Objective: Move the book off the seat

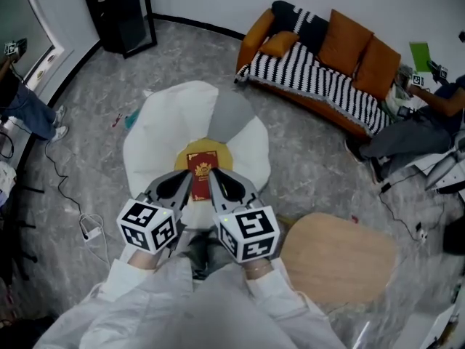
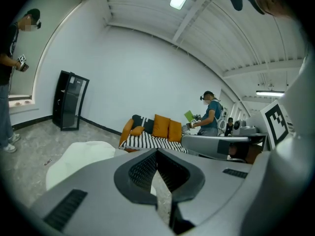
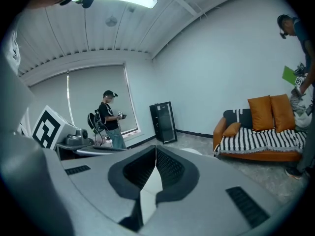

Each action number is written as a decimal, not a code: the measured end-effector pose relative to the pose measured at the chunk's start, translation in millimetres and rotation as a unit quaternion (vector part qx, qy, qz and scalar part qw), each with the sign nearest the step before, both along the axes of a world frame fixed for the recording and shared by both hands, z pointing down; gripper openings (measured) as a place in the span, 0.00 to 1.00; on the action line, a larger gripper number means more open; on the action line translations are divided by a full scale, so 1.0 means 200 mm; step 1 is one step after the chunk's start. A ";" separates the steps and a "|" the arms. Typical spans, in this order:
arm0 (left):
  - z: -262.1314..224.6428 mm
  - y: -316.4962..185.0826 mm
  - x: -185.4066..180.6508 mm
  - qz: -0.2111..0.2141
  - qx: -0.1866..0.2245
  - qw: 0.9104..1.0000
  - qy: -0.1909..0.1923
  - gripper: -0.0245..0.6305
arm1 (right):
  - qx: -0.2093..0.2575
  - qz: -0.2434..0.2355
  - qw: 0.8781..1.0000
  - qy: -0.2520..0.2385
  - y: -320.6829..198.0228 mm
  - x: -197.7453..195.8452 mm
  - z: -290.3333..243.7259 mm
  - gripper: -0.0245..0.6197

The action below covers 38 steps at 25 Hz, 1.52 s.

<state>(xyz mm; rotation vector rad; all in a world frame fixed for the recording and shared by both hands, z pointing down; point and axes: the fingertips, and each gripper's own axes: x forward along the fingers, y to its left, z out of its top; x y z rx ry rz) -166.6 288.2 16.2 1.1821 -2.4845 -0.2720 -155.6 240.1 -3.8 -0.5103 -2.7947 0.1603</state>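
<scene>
A red book (image 1: 203,165) lies on a yellow patch of the white bean-bag seat (image 1: 163,133) in the head view. My left gripper (image 1: 187,178) and right gripper (image 1: 213,175) are held side by side just short of the book's near edge, tips on either side of it. Both are shut with nothing between their jaws. In the left gripper view the left gripper (image 2: 157,154) points level across the room, with the white seat (image 2: 78,156) below it. The right gripper (image 3: 156,152) also looks level in the right gripper view. Neither gripper view shows the book.
An orange sofa (image 1: 320,71) with a striped throw stands at the back right, and a person (image 1: 421,122) sits beside it. A black cabinet (image 1: 120,9) is at the back left. A round wooden table (image 1: 338,257) is near right. Cables (image 1: 87,224) lie on the floor at left.
</scene>
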 end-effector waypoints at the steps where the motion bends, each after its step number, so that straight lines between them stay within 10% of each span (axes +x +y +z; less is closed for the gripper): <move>1: 0.01 -0.01 -0.01 0.001 0.000 1.000 0.002 0.05 | -0.001 0.000 1.000 0.002 -0.01 -0.01 0.01 0.06; 38: 1.34 -0.21 -0.57 -0.044 -0.026 0.989 0.140 0.05 | -0.009 -0.028 0.986 0.166 -0.19 -0.57 1.35 0.06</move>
